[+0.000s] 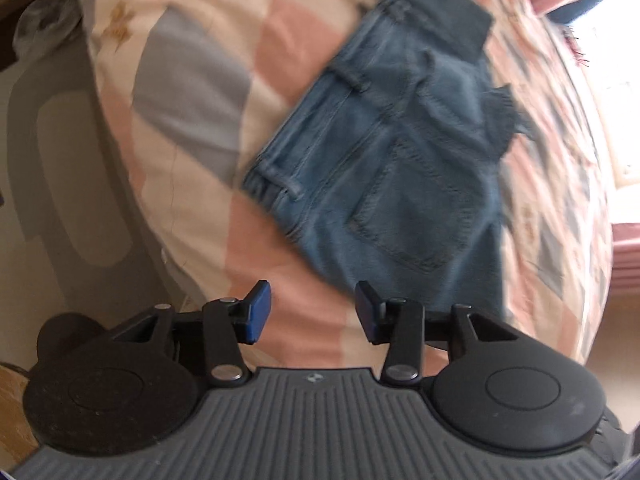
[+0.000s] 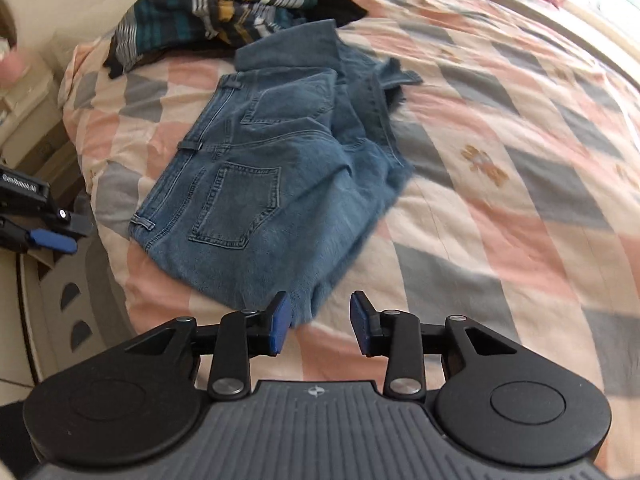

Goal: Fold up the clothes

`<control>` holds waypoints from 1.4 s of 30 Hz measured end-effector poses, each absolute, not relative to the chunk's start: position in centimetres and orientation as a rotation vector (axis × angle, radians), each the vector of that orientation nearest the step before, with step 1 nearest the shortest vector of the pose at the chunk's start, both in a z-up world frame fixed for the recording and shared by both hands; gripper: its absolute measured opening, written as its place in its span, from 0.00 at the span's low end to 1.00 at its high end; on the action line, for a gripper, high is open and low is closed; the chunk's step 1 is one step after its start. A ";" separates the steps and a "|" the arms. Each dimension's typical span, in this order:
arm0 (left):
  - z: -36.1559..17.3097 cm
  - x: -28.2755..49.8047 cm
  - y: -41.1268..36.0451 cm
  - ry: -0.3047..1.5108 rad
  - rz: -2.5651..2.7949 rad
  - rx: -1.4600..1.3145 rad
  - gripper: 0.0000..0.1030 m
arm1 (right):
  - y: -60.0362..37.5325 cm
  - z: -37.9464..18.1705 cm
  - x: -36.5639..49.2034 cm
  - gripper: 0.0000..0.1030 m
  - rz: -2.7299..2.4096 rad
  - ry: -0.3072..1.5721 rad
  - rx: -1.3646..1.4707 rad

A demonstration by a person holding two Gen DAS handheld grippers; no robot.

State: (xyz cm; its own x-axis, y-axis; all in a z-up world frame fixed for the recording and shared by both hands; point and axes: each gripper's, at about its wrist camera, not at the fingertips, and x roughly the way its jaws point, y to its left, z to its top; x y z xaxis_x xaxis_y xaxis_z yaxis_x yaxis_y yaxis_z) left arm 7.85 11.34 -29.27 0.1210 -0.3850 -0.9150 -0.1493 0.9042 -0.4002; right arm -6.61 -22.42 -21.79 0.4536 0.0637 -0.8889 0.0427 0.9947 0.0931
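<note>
Both grippers, left (image 1: 313, 312) and right (image 2: 319, 324), stood part-open, empty. The jeans (image 2: 260, 176) lay bunched mid-frame; a loose grab risked undoing their folds.

Folded jeans (image 2: 256, 184) lie on a bed (image 2: 500, 184) with a pink, grey and cream checked cover, back pockets up. A striped garment (image 2: 224, 12) sits bunched beyond them. The right gripper (image 2: 319, 322) hovers just before the jeans' near edge, jaws apart, nothing between them

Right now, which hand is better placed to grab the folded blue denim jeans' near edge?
Right. The right tongs stand open right at the frayed near edge of the folded blue denim jeans; the left tongs, also open, hover over bare quilt.
</note>
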 end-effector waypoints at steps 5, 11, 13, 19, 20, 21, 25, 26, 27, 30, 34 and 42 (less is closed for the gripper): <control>-32.9 9.0 11.6 1.514 -0.180 -0.581 0.46 | -20.6 -22.8 -4.8 0.40 0.022 1.141 0.127; -34.9 10.4 11.7 1.539 -0.119 -0.613 0.57 | -19.5 -23.2 -3.5 0.44 0.012 1.178 0.110; -35.6 10.8 11.8 1.542 -0.100 -0.644 0.57 | -19.4 -23.3 -3.1 0.45 0.000 1.192 0.112; -38.4 12.4 11.6 1.529 -0.049 -0.724 0.62 | -19.5 -23.7 -2.3 0.51 -0.024 1.221 0.102; -39.0 12.6 11.7 1.530 -0.033 -0.747 0.62 | -19.5 -23.7 -2.2 0.51 -0.028 1.227 0.100; -39.4 12.8 11.7 1.524 -0.026 -0.766 0.61 | -19.6 -23.8 -2.0 0.51 -0.032 1.234 0.098; -39.9 13.6 11.8 1.489 -0.046 -0.806 0.11 | -20.0 -23.9 -0.4 0.55 -0.042 1.254 0.087; -39.7 13.8 11.9 1.478 -0.062 -0.806 0.10 | -20.1 -23.9 0.1 0.55 -0.044 1.258 0.084; -39.3 13.9 12.0 1.454 -0.084 -0.809 0.06 | -20.3 -23.9 0.8 0.55 -0.040 1.258 0.084; -37.9 13.6 11.8 1.391 -0.129 -0.763 0.07 | -20.7 -23.8 4.2 0.55 -0.011 1.243 0.086; -39.5 13.8 12.1 1.460 -0.050 -0.794 0.28 | -20.7 -23.8 10.5 0.59 0.059 1.217 0.128; -40.2 15.5 12.5 1.442 -0.034 -0.911 0.25 | -18.4 -26.4 28.1 0.76 0.118 1.324 0.358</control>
